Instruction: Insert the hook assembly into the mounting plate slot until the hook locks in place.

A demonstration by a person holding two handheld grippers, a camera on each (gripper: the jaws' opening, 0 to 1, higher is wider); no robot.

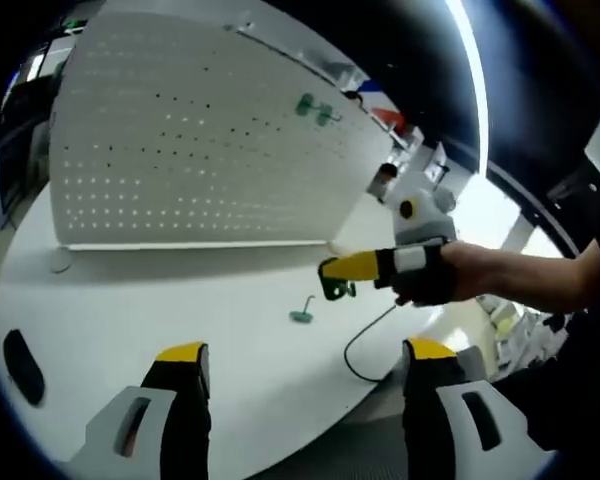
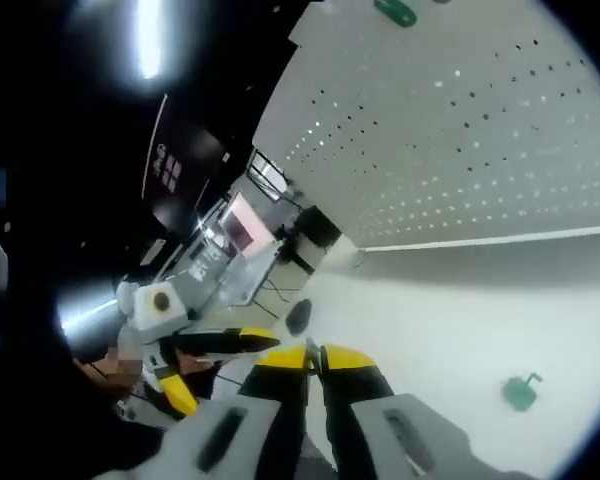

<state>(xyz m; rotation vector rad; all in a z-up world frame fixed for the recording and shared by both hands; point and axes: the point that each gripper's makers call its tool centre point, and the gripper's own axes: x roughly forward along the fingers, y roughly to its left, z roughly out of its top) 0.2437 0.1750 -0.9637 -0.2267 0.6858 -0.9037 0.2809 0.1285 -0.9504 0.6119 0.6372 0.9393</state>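
white, smooth counter [image 1: 180, 310] carries an upright perforated pegboard [image 1: 190, 150] with one green hook [image 1: 316, 108] mounted high on it. a second green hook [image 1: 303, 313] lies loose on the counter. left hand-held gripper [image 1: 305, 355] stands wide; right hand-held gripper [image 2: 314, 358] has its yellow-tipped jaws pressed together, pinching a thin metal piece.

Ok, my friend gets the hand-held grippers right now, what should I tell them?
Left hand-held gripper: open, empty, above the white table.
Right hand-held gripper: shut on what looks like a green held hook, in the air short of the pegboard.
Done: a mounted hook sits high on the pegboard.
Also: a spare hook lies on the table.
Left to do: carry the held hook to the pegboard and push it in until it locks.
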